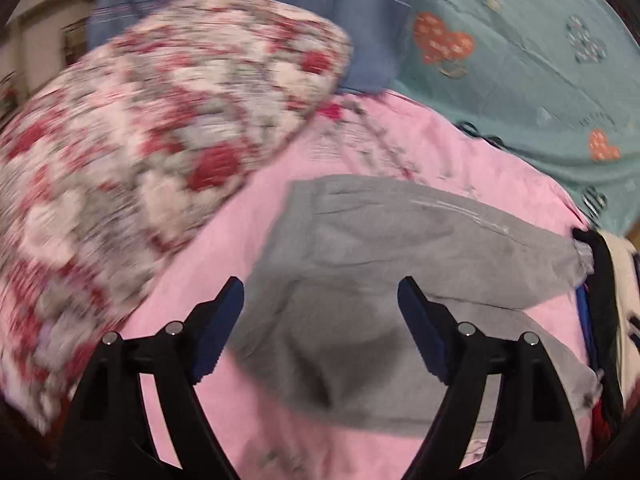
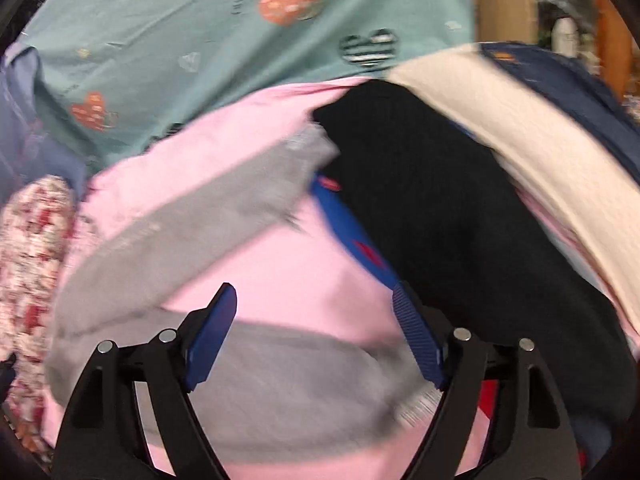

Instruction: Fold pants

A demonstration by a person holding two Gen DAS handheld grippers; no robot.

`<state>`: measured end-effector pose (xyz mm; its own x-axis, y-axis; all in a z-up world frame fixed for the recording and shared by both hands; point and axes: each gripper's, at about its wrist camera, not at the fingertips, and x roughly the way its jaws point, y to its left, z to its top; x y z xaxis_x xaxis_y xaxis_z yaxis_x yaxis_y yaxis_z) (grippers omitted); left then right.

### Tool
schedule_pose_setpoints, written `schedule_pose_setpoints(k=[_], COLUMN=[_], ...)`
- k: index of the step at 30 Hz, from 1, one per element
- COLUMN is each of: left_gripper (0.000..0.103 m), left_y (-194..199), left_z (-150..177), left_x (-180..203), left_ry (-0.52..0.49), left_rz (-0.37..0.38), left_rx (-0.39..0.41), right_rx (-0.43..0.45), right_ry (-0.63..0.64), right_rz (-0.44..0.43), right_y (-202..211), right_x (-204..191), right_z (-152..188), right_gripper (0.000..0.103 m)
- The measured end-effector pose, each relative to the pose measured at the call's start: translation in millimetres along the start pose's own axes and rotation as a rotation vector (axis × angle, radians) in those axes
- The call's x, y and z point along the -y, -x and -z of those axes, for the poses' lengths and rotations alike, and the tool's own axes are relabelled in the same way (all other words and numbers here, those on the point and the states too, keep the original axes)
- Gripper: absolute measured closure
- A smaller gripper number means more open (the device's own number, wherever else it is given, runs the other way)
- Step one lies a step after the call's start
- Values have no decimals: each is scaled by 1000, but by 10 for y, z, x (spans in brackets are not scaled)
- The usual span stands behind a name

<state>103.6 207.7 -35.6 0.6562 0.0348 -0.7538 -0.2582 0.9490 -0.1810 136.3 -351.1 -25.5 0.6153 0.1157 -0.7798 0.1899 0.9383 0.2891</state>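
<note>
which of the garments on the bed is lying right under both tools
The grey pants, spread on the pink sheet beneath both open tools. The black garment and cream one are piled off to the right.

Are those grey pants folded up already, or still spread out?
Still spread out. The grey pants lie flat on the pink sheet, their two legs splayed apart, pink between them. Both grippers are open, holding nothing.

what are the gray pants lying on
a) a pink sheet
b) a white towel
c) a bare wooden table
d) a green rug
a: the gray pants lie spread on a pink sheet, which shows around them in both views.
</note>
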Motion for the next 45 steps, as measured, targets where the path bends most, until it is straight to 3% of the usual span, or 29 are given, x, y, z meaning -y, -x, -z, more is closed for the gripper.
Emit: schedule_pose_setpoints(k=[2, 4, 5, 8, 10, 11, 12, 13, 14, 20, 23, 26, 27, 29, 32, 33, 34, 35, 37, 40, 42, 45], left_gripper=[23, 27, 34, 41, 46, 55, 62, 75, 80, 85, 85, 85, 85, 85, 83, 80, 66, 44, 28, 27, 22, 20], left_y=[-375, -750, -932, -1380, -1579, -1672, -1744, -1833, -1941, -2022, -2021, -2070, -2084, -2068, -1873, -1753, -1608, -1474, -1246, -1181, -1305, -1577], left_z=[-223, -341, -367, -394, -402, -421, -415, -435, -454, -538, -506, -524, -526, -535, -631, -690, -762, -817, -965, -1162, -1270, -1323], left_x=[126, 186, 195, 206, 174, 162, 168, 157, 145, 199, 251, 285, 294, 277, 199, 168, 144, 130, 67, -13, -19, -34], left_ry=[-27, -43, -49, -79, -90, -93, -96, -100, -95, -128, -158, -160, -165, -174, -171, -173, -185, -194, -210, -238, -272, -339], left_rz=[71, 97, 97, 54, 37, 27, 11, -14, -40, -91, -106, -115, -117, -105, -56, -56, -65, -80, -123, -145, -128, -130], left_rx=[-73, -152, -189, -263, -283, -292, -301, -316, -327, -298, -284, -293, -303, -323, -347, -319, -281, -246, -178, -189, -225, -254], right_rx=[-64, -151, -184, -258, -277, -251, -226, -236, -234, -123, -163, -221, -200, -214, -347, -350, -336, -313, -283, -234, -206, -178], right_ry=[-10, -46, -74, -142, -169, -179, -166, -143, -150, -144, -176, -159, -130, -44, 40, 28, 10, -5, -1, 38, 84, 71], right_rz=[-23, -32, -30, -35, -52, -54, -58, -53, -50, 31, 53, 102, 121, 153, 197, 203, 197, 157, 52, -53, -51, -28], right_y=[-469, -953, -1125, -1636, -1821, -1847, -1862, -1915, -1998, -1545, -1525, -1807, -1838, -1851, -1751, -1637, -1466, -1229, -853, -298, -65, 89], right_x=[-66, -51, -11, 94, 178, 199, 185, 163, 191, 238, 384, 452, 408, 285, 149, 152, 155, 153, 119, 67, 71, 5], right_z=[-311, -526, -586, -728, -750, -784, -811, -857, -913, -1000, -875, -776, -782, -813, -813, -797, -766, -714, -583, -221, 28, 510], right_gripper=[22, 22, 22, 22, 22, 25, 56, 81, 92, 97, 97, 96, 94, 80, 58, 58, 57, 54, 41, 37, 30, 30])
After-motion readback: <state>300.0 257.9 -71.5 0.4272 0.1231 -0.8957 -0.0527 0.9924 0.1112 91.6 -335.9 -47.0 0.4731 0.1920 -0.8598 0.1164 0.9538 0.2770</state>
